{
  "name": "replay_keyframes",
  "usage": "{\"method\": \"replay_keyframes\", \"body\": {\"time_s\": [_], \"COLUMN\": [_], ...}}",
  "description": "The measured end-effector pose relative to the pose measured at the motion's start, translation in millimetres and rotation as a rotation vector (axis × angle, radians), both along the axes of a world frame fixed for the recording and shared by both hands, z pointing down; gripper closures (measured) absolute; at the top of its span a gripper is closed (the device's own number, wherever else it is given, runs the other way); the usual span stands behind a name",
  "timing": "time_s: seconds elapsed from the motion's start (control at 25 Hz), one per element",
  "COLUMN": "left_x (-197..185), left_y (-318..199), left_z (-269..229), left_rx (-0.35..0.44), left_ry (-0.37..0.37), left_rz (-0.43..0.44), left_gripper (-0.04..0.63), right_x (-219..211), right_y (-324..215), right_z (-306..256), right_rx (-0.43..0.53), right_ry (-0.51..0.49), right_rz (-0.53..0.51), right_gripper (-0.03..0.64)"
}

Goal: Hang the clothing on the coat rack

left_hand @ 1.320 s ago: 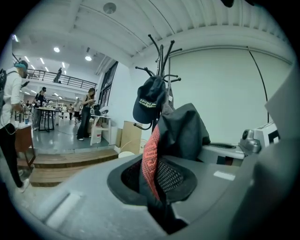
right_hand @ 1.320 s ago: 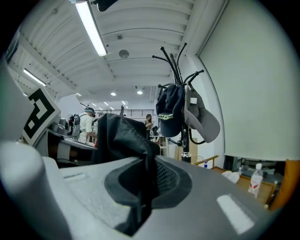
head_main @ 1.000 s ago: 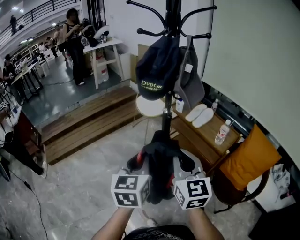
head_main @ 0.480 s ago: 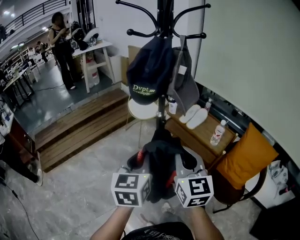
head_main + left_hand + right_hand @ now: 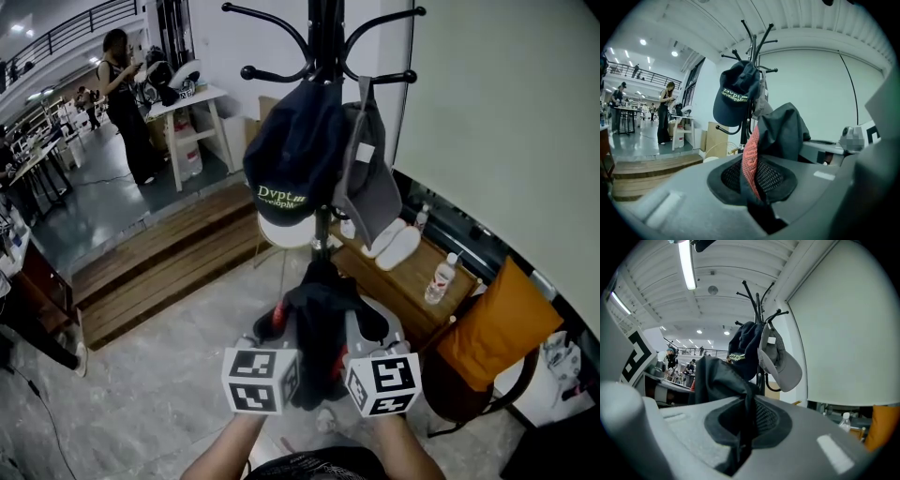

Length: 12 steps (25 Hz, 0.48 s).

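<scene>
We held the black garment low before the coat rack, fingers of left gripper and right gripper both clamped on it; free hook sat well above, on the left gripper's side.

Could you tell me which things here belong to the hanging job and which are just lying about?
Job: black garment, gripped by left gripper and right gripper; coat rack.
Bystanders: navy cap and grey cap on the rack, orange cushion, water bottle, white slippers.

Grey left gripper and right gripper bear black-and-white marker cubes.
</scene>
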<state>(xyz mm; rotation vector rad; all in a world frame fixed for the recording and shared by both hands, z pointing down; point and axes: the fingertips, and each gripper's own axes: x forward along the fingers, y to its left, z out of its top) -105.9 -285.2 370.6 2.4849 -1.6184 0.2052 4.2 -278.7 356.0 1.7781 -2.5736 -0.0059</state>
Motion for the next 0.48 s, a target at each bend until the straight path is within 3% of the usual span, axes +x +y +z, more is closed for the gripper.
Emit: {"method": "replay_keyframes", "body": {"time_s": [0.48], "left_x": [8.3], "left_y": [-36.9], "left_z": [4.1], "left_rx": [-0.010], "left_ry": [0.006], "left_rz": [-0.022], "left_gripper": [0.560], "right_x": [8.4], "right_y": [-37.9], "right_z": [4.0], "right_rx": [-0.009], "right_ry": [0.001], "right_rz": [-0.022], "right_gripper": [0.606]}}
